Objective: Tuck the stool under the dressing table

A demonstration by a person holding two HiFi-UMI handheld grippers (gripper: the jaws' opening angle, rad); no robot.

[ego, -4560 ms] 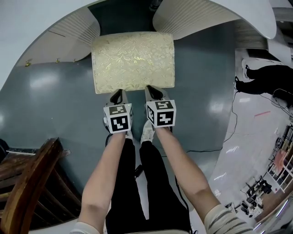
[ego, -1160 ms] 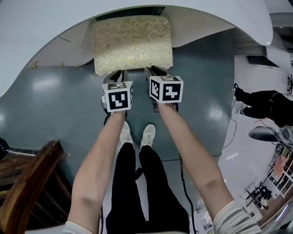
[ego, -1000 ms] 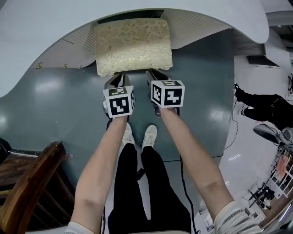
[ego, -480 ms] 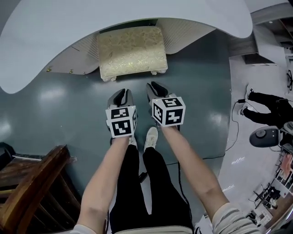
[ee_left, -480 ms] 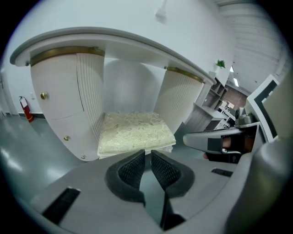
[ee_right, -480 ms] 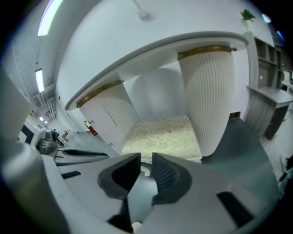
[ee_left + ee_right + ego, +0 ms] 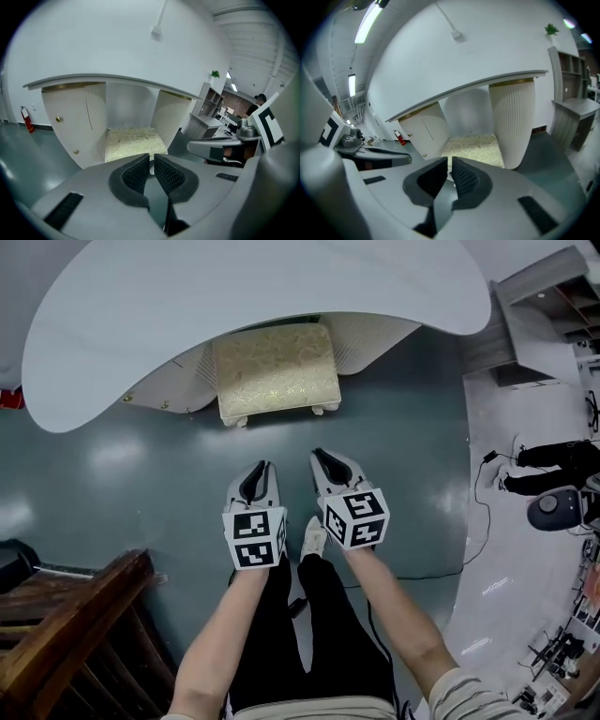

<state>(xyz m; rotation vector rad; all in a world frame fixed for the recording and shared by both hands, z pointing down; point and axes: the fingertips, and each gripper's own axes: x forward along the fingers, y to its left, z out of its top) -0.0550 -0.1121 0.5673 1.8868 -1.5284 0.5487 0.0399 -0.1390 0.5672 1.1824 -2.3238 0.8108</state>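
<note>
— Jaws on the left gripper [image 7: 260, 470] and the right gripper [image 7: 324, 458]?
— Pressed nearly together on both, holding nothing, well apart from the stool [image 7: 275, 369].
— So it's done?
— Nearly, I'd say: the stool sits in the knee gap of the dressing table [image 7: 253, 306], front edge peeking out. Pale gold brocade cushion, little white feet.

A lab-like hall, not a home: glossy painted floor [image 7: 141, 484], strip light [image 7: 370, 21], fire extinguisher [image 7: 26, 119] beside a staged dressing table [image 7: 253, 306].
</note>
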